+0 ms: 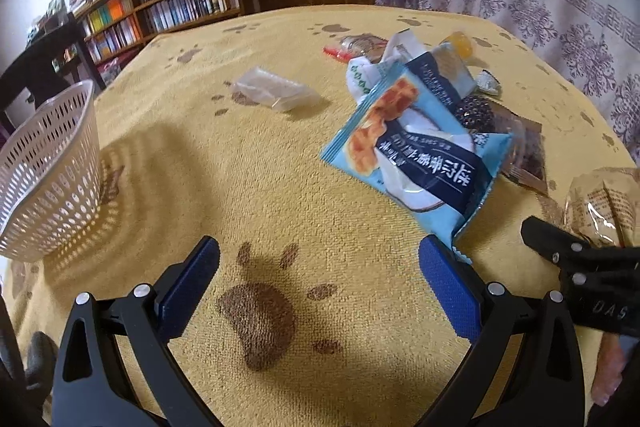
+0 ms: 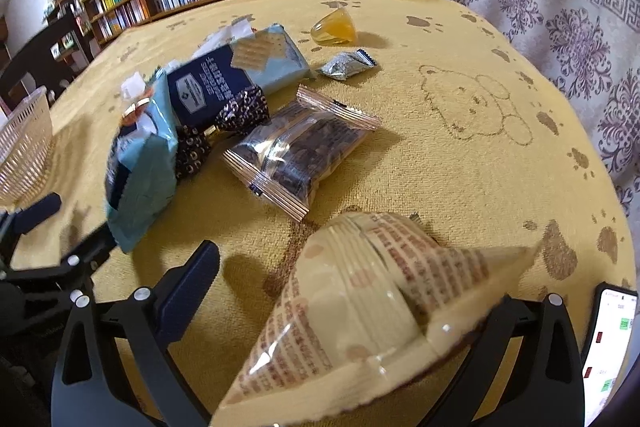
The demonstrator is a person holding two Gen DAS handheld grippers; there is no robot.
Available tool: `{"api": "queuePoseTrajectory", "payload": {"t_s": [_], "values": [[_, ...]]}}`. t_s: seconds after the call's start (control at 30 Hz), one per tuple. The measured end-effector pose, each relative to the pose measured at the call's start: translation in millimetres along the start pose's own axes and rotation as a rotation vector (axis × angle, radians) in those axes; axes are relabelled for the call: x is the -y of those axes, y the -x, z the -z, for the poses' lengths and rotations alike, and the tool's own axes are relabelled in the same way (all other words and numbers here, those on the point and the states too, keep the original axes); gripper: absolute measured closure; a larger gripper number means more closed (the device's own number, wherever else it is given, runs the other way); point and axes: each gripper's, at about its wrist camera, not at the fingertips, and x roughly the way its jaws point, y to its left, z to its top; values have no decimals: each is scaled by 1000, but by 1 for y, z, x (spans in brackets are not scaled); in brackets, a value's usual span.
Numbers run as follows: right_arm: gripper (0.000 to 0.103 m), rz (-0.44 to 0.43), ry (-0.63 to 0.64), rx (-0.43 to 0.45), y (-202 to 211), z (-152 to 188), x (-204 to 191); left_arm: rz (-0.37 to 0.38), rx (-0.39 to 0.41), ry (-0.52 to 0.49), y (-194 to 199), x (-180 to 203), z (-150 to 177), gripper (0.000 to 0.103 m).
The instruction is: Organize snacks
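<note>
The snacks lie scattered on the yellow paw-print surface (image 1: 280, 187), and the white slotted basket (image 1: 52, 167) stands at its left edge, well apart from the pile; nothing can be seen inside it from this angle, so the sorting looks barely begun; the left tongs (image 1: 320, 267) stand wide apart and empty, low over a bare patch, with the corner of the light-blue biscuit packet (image 1: 416, 155) just beside the right-hand finger; the right tongs (image 2: 344, 311) have the cream bread packet (image 2: 360, 315) lying between their fingers, but the far finger is hidden behind the wrapper, so I cannot tell whether they have clamped on it or merely straddle it; the step in hand seems to be picking up that packet; next, I judge, the grip must be confirmed on the puffy wrapper, which may slip or crush, then carried leftward across the pile to the basket; the dark-filled clear packet (image 2: 300, 155), the silver sweet (image 2: 344, 65) and the orange jelly cup (image 2: 334, 25) wait beyond.
</note>
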Motion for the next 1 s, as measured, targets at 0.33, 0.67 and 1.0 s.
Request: {"api": "queuePoseTrajectory", "payload": {"t_s": [0.33, 0.67, 1.0], "values": [[5, -90, -86, 83, 20, -6, 14, 17, 39, 42, 20, -13, -11, 2], [5, -39, -86, 338, 62, -9, 18, 79, 71, 74, 34, -11, -25, 2], [5, -3, -99, 382, 77, -16, 36, 153, 47, 78, 23, 13, -42, 2]]}}
